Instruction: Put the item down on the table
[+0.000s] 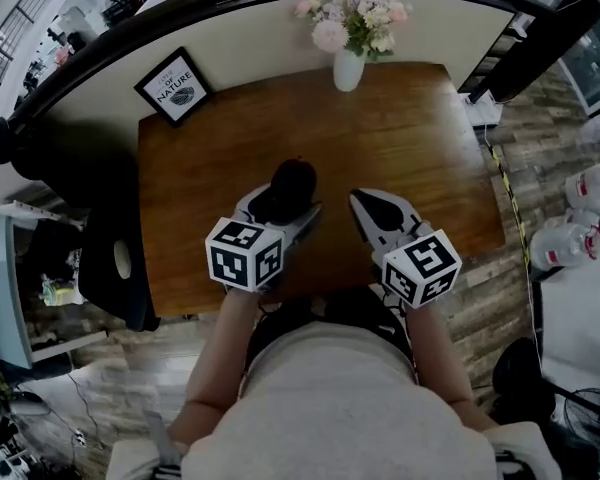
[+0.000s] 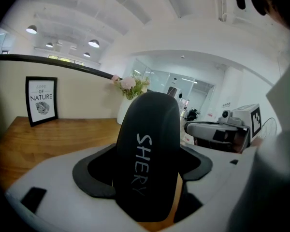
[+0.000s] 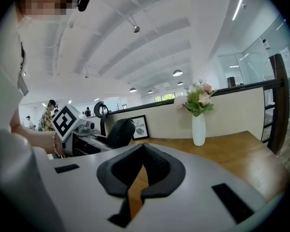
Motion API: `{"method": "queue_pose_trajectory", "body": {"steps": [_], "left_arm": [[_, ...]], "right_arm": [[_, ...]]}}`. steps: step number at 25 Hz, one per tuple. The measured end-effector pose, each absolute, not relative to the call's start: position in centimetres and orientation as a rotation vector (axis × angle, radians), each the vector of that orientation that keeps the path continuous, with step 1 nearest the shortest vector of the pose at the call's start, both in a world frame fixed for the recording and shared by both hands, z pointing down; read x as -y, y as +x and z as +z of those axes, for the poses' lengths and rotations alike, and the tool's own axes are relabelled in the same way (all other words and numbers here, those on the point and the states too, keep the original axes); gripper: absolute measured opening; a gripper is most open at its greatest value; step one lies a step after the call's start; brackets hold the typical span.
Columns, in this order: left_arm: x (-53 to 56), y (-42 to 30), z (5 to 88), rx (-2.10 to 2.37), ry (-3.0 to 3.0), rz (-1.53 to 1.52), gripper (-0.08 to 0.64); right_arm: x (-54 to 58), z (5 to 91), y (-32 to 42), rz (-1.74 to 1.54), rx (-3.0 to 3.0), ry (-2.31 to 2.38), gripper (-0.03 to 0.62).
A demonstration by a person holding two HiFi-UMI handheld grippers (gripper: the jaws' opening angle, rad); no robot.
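black rounded item (image 2: 147, 153), lettered "shery" in pale print, stands upright between the pads of the left gripper (image 1: 280, 206), which is clamped on its sides. in the head view it sits over the near middle of the wooden table (image 1: 420, 148); whether its base touches the wood cannot be told. the right gripper (image 1: 372, 208) is just beside it to the right, its jaws brought together at the tips with nothing between them, only a sliver of wood showing behind. a white vase of pink flowers (image 1: 348, 68) and a framed print (image 1: 175, 88) stand at the table's far edge.
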State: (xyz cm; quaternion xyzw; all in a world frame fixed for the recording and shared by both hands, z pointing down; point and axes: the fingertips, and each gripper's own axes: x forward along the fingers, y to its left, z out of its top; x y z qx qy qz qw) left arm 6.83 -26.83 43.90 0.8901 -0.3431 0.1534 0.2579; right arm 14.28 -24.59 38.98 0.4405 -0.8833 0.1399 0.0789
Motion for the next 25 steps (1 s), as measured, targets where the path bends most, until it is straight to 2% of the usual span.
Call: {"method": "queue_pose_trajectory", "body": {"steps": [7, 25], "left_arm": [[28.6, 7.3, 45.6, 1.006, 2.388, 0.558, 0.379], [31.9, 8.4, 55.6, 0.923, 2.313, 1.176, 0.38]], "right_arm": [[26.5, 42.2, 14.8, 0.494, 2.67, 1.204, 0.009], [29.7, 49.0, 16.2, 0.626, 2.624, 1.053, 0.009]]}}
